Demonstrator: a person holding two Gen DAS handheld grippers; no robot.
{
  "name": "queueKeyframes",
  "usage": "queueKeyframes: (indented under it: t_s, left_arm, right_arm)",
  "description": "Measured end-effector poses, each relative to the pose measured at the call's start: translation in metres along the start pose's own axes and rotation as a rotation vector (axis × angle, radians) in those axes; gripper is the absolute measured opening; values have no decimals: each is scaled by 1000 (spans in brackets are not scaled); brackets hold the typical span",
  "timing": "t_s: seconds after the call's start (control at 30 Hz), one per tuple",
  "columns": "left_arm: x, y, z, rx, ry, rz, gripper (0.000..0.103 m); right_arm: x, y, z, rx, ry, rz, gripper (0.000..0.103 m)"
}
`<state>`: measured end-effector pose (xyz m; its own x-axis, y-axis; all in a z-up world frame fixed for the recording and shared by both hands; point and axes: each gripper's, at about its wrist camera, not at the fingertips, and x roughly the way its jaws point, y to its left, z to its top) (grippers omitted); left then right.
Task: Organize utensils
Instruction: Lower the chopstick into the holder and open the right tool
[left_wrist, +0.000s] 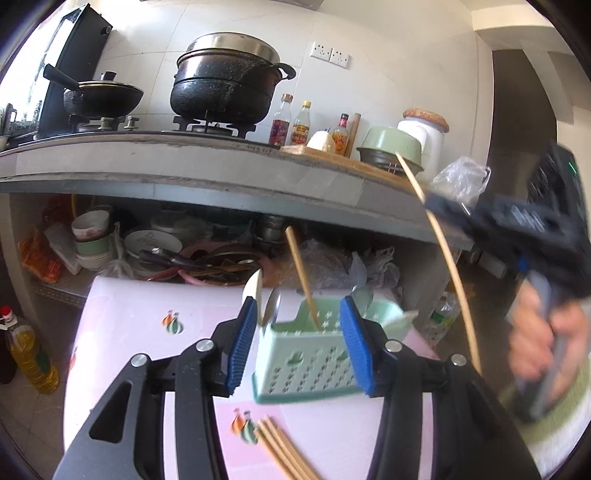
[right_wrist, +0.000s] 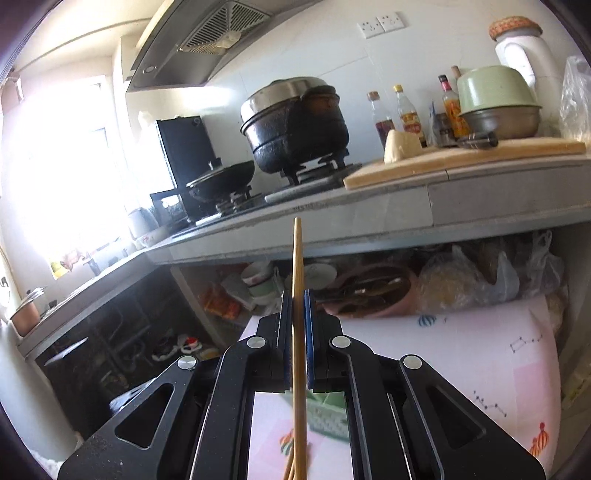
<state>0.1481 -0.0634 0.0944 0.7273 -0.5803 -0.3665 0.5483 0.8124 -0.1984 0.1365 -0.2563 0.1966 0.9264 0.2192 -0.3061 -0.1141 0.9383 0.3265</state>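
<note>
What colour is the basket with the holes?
Mint green basket, clearest in the left wrist view.

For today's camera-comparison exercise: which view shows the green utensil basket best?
The left wrist view. There the green utensil basket sits whole between the open left gripper fingers, one chopstick standing inside. The right wrist view shows only a sliver of it behind the right gripper.

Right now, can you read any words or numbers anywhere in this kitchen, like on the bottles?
None can be read.
Bottle with red label: print too blurred.
Bottle with yellow label: print too blurred.
Small bottle: label too small.
Dark marks on the counter edge: too blurred to tell.
Oil bottle on the floor: no readable label.
</note>
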Motion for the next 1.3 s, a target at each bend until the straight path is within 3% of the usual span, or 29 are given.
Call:
queueKeyframes:
  t_s: [0.3,0.5,0.8,1.3]
  left_arm:
    - [-27,16,-45,-8,88,90,51]
    - [-33,29,-57,-16,106,136,51]
    - [-30,40,-59,-43,112,147,51]
    - [-21,43,-64,-57,141,155,51]
  right_arm:
    - [65,-5,27,-27,-162,-139,5]
    - [91,-10,26,-43,-183,-241,5]
    - [102,4,9,-157,-147,-306,5]
    - [72,6,-39,-275,79,-258,5]
